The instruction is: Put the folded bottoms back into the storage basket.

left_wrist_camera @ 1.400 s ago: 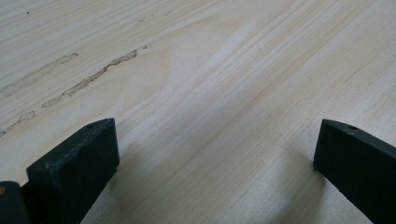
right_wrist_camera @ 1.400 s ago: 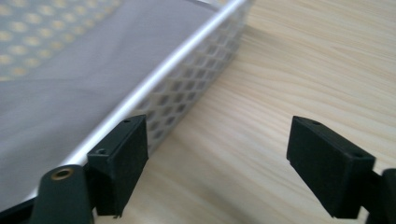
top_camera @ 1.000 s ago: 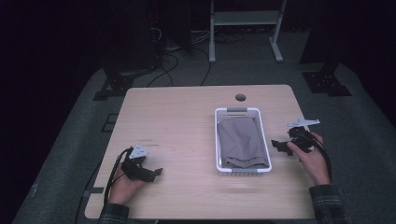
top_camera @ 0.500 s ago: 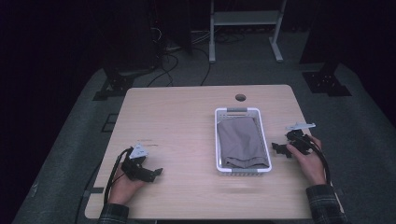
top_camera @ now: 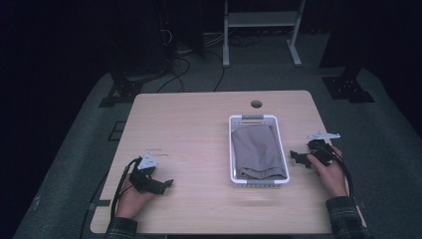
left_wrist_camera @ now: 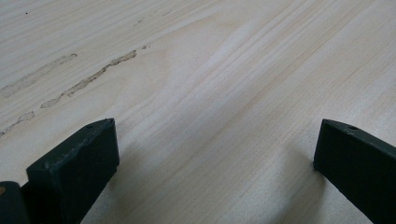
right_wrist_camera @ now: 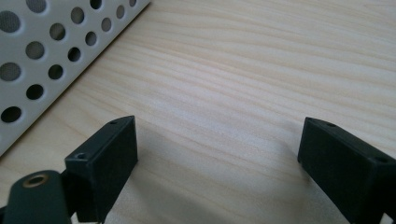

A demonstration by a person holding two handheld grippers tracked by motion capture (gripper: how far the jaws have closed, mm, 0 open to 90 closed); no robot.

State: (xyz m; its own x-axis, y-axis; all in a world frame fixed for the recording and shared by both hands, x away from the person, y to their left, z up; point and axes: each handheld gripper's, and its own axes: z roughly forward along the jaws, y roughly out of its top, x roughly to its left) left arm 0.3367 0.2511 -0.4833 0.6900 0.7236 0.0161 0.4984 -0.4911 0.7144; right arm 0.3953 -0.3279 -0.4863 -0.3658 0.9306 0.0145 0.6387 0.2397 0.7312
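A white perforated basket (top_camera: 254,119) sits right of the table's middle with a folded grey-brown cloth (top_camera: 258,152) inside. My right gripper (top_camera: 297,159) rests on the wood just right of the basket, jaws open and empty; in the right gripper view its gripper (right_wrist_camera: 219,154) faces bare wood with the basket wall (right_wrist_camera: 51,51) at upper left. My left gripper (top_camera: 166,185) lies near the front left of the table, open and empty. In the left gripper view the gripper (left_wrist_camera: 217,158) frames nothing but light wood grain.
The wooden table (top_camera: 189,129) has a round cable hole (top_camera: 256,104) near its far edge. Scuff marks (left_wrist_camera: 88,81) streak the wood ahead of the left gripper. A metal stand (top_camera: 261,30) and cables (top_camera: 184,50) sit on the dark floor beyond.
The right gripper has drifted slightly toward the person and down along the basket's right side. The left gripper has stayed put.
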